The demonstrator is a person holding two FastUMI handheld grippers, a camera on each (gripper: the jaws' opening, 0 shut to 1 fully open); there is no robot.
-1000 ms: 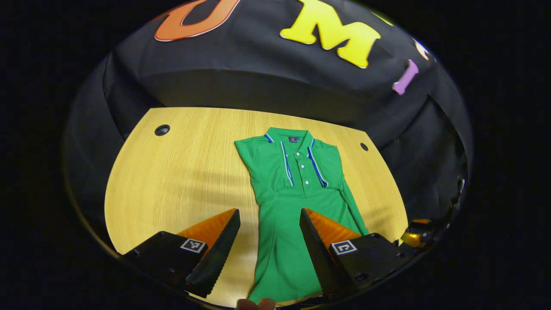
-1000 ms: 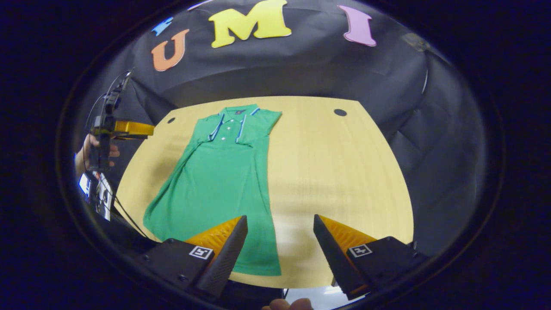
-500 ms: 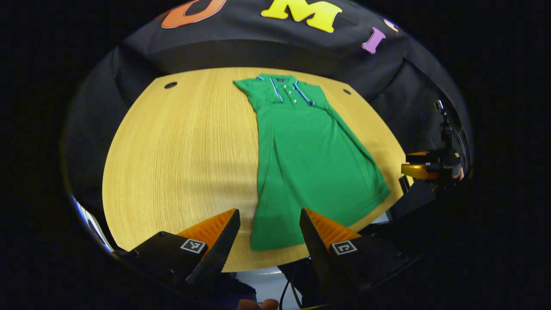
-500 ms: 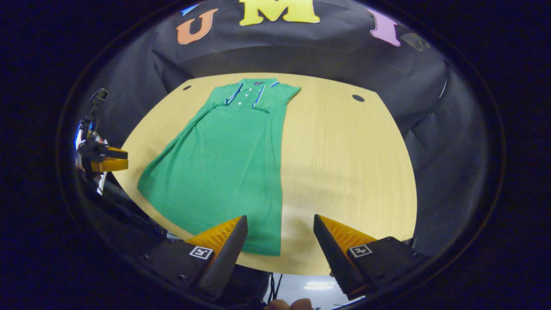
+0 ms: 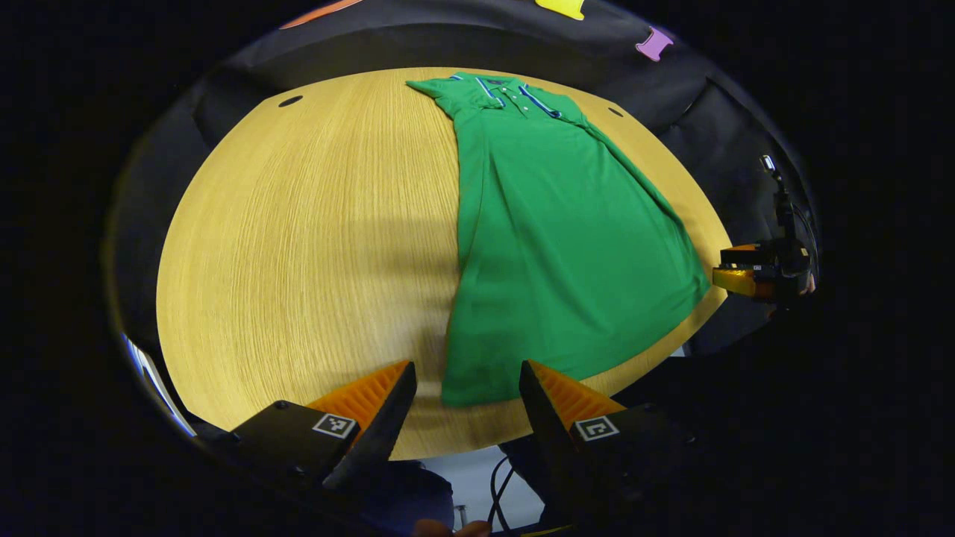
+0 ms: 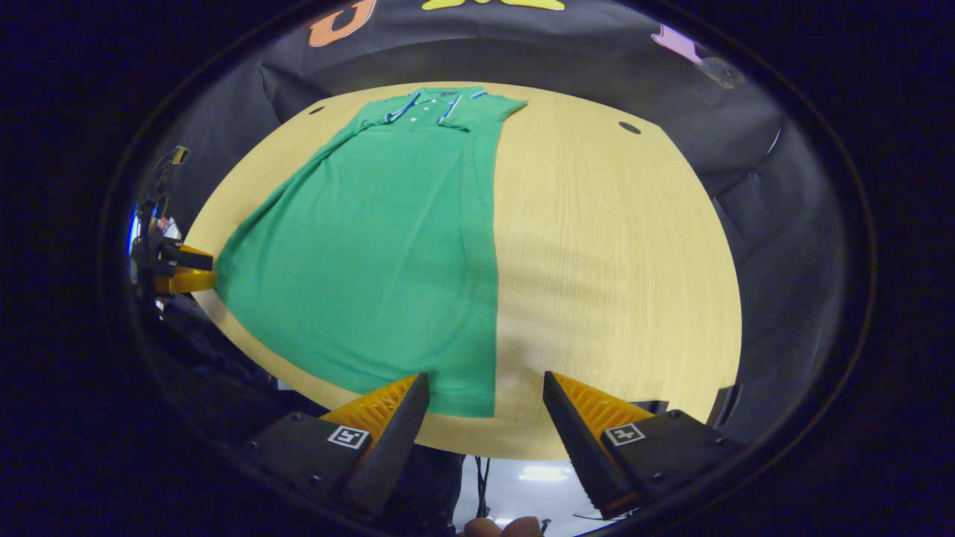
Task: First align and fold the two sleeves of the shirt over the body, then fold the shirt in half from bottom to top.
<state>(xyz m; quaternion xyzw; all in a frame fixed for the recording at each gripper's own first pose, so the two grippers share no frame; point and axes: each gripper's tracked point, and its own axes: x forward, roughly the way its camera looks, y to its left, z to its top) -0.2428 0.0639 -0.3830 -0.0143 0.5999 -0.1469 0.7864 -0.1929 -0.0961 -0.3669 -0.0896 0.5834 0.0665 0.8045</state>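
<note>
A green polo shirt with blue-and-white striped collar and placket (image 5: pixel 552 224) lies flat on the pale wooden worktop (image 5: pixel 298 246), sleeves folded in, collar at the far edge, hem near the front edge. A small dark collar label is too small to read. The left gripper (image 5: pixel 468 406) and right gripper (image 6: pixel 485 418) both hover released, jaws spread and grasping nothing, above the hem corners.

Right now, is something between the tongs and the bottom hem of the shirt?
Nothing visible. Both tongs, left and right, hang open at the near hem of the shirt, with just bare table around it.
</note>
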